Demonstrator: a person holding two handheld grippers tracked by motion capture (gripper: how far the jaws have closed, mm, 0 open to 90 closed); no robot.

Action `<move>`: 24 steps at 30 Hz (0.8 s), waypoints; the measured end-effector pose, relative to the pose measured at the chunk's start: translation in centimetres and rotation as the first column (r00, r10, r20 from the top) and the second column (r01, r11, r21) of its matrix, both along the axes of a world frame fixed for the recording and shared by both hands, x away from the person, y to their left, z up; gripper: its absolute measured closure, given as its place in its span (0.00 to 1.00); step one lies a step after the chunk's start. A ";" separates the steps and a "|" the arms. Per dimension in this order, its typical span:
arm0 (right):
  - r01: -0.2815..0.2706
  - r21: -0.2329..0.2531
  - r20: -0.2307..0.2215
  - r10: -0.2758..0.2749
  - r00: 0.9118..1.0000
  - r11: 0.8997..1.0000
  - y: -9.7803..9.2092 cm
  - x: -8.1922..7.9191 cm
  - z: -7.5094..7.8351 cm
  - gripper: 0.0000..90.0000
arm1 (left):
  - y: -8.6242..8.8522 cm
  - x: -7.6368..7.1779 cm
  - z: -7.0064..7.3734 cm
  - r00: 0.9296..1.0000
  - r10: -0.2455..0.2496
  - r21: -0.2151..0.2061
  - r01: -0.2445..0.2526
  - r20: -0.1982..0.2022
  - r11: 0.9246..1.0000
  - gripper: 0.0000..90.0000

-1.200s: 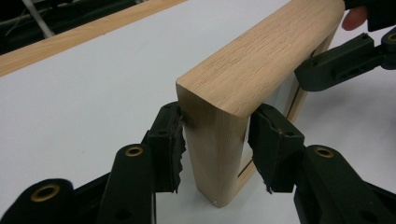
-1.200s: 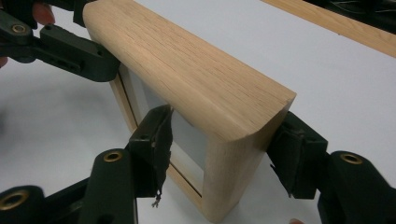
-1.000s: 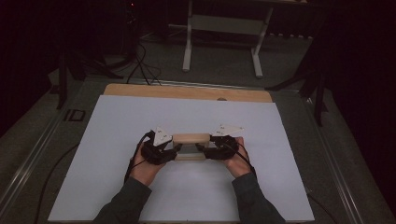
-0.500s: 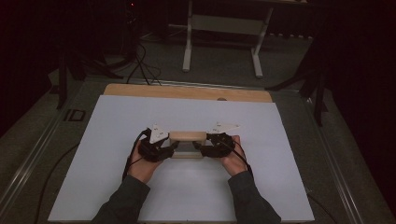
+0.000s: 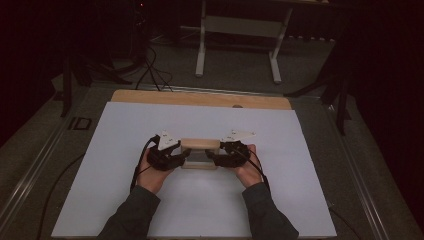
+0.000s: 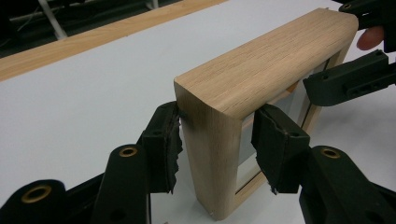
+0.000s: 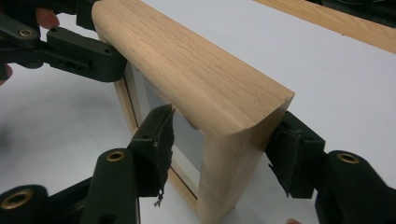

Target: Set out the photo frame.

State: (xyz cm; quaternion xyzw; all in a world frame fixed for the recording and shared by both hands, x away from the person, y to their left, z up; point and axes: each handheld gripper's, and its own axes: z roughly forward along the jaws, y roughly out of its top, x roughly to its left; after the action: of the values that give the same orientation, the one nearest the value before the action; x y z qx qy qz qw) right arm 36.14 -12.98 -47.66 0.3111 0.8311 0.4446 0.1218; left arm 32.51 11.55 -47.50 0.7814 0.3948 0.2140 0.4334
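Between the left gripper [image 5: 184,158] and right gripper [image 5: 214,159], each clamped on one end, stands the wooden frame [image 5: 200,153].

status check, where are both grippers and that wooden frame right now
Left gripper and right gripper each clamp one end of the wooden picture frame. Frame upright on the white table sheet. Nothing in the way.

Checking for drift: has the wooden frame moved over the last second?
No. The wooden frame sits equally far below the table's wooden edge strip.
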 end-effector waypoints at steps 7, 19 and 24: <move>-0.005 0.002 0.001 0.005 1.000 1.000 0.1 0.1 0.0 0.51 | 0.4 0.3 0.1 1.000 0.030 -0.008 -0.030 0.003 1.000 0.65; -0.007 0.009 0.012 0.007 1.000 1.000 -0.1 0.1 0.3 0.52 | 0.4 0.7 -0.2 1.000 0.012 -0.035 -0.012 -0.007 0.999 0.59; -0.012 -0.008 0.020 0.012 1.000 1.000 -0.3 0.0 0.4 0.52 | 0.5 1.4 -0.5 1.000 -0.019 -0.068 0.018 -0.015 0.998 0.52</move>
State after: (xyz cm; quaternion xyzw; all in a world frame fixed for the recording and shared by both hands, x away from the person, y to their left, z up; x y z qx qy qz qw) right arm 36.14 -13.25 -47.23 0.3010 0.8334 0.4453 0.1287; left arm 33.90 12.08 -47.95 0.7713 0.3980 0.1905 0.4586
